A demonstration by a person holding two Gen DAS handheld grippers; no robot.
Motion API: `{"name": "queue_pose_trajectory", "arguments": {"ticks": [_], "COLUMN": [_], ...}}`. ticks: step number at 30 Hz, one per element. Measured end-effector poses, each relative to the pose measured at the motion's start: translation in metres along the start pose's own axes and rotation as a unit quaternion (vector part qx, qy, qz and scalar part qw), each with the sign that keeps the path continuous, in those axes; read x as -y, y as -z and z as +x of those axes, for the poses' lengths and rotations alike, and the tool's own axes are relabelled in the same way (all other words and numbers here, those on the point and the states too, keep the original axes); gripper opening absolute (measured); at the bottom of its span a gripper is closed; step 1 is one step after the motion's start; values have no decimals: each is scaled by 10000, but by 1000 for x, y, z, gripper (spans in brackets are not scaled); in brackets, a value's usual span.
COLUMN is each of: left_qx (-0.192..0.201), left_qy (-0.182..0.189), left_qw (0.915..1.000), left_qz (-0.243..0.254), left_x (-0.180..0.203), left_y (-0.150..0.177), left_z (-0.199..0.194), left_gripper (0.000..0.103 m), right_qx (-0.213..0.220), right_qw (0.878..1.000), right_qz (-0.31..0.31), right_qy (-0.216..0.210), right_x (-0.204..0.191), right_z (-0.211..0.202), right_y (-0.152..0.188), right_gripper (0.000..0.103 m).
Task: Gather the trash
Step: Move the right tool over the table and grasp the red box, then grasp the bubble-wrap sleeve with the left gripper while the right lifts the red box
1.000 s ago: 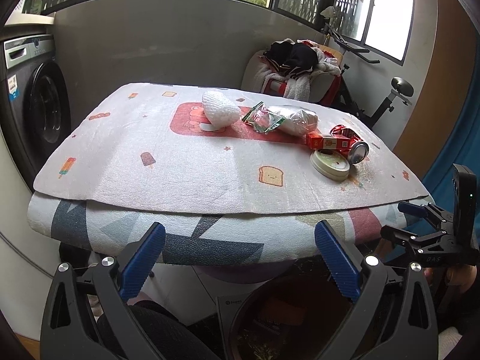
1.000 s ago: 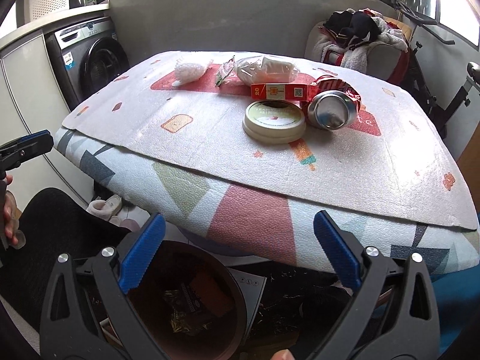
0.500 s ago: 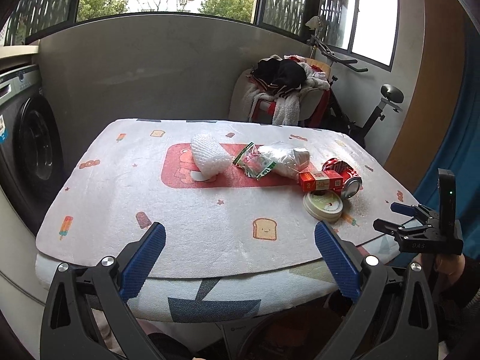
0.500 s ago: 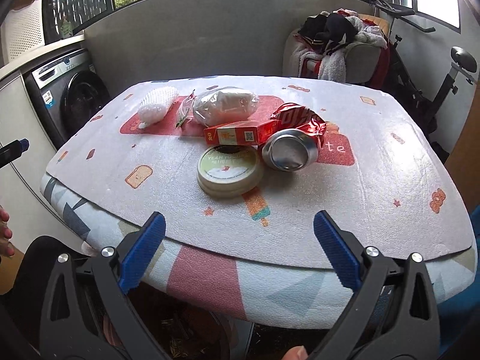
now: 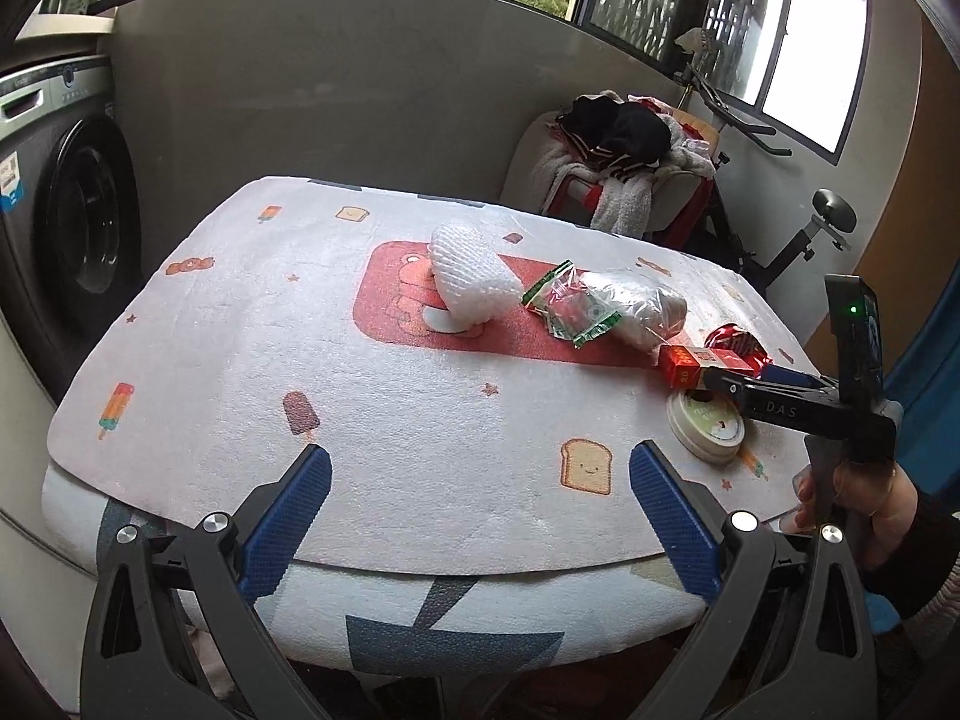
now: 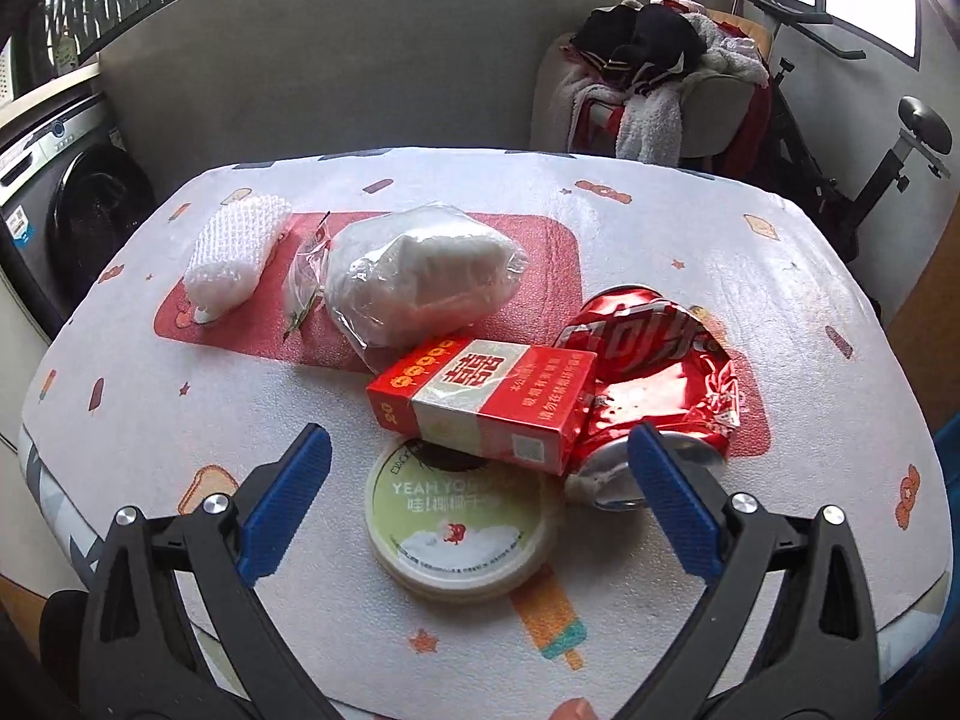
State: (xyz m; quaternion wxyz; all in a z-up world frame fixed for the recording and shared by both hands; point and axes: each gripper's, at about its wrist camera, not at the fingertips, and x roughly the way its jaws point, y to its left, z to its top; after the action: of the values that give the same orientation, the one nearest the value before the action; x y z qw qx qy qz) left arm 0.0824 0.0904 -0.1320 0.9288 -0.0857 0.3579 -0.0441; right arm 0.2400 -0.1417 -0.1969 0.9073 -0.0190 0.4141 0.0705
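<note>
- A washing machine [image 5: 66,192] stands at the far left, away from the table's left edge.
- The table [image 5: 240,372] has a soft mat with toast and ice pop pictures. Its whole left half is bare, so there is lots of room there.
- The left gripper [image 5: 480,492] sits over the near edge of the table. Its two blue fingers are wide apart and hold nothing.
- A white foam net [image 6: 234,261] lies on the red patch near the middle, left of the other trash.
- Next to it is a small green and clear wrapper [image 5: 570,309], touching a clear plastic bag [image 6: 420,279] with white stuff inside.
- A red box [image 6: 486,408] lies just in front of the bag. Its near side rests on a round lid [image 6: 456,528] with a green top.
- A squashed red can [image 6: 654,372] lies on its side, pressed against the right end of the box.
- The right gripper [image 6: 480,498] hangs low over the lid. Its blue fingers are spread wide, one on each side of the lid, and grip nothing. The right finger [image 6: 672,504] is in front of the can's open end.
- A hand [image 5: 864,498] holds that gripper by the table's right edge.
- To the right of the can the mat is bare up to the edge.
- Behind the table, a chair piled with clothes [image 6: 648,78] and an exercise bike [image 6: 888,150] stand on the right.
</note>
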Motion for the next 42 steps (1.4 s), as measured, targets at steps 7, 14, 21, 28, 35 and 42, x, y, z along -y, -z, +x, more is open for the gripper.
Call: {"name": "queue_pose_trajectory", "arguments": {"ticks": [7, 14, 21, 28, 35, 42], "left_qx": [-98, -152, -194, -185, -507, -826], "left_qy": [-11, 114, 129, 293, 421, 179], "left_qw": [9999, 9995, 9992, 9988, 9927, 9842], "left_qz": [-93, -246, -310, -349, -1015, -1558], "left_x": [-10, -12, -14, -9, -27, -40], "left_y": [3, 4, -2, -43, -105, -142], "left_z": [12, 19, 30, 55, 129, 207], "left_gripper": [97, 97, 97, 97, 90, 83], "right_qx": [-341, -367, 8, 255, 843, 959], "right_qw": [9953, 9953, 9983, 9992, 9955, 9951], "right_qz": [-136, -184, -384, -263, -442, -252], "right_qy": [896, 877, 449, 147, -7, -48], "right_x": [-21, -14, -8, 10, 23, 45], "right_z": [40, 49, 20, -10, -42, -51], "right_y": [-13, -14, -8, 0, 6, 8], "right_gripper": [97, 92, 92, 92, 92, 92]}}
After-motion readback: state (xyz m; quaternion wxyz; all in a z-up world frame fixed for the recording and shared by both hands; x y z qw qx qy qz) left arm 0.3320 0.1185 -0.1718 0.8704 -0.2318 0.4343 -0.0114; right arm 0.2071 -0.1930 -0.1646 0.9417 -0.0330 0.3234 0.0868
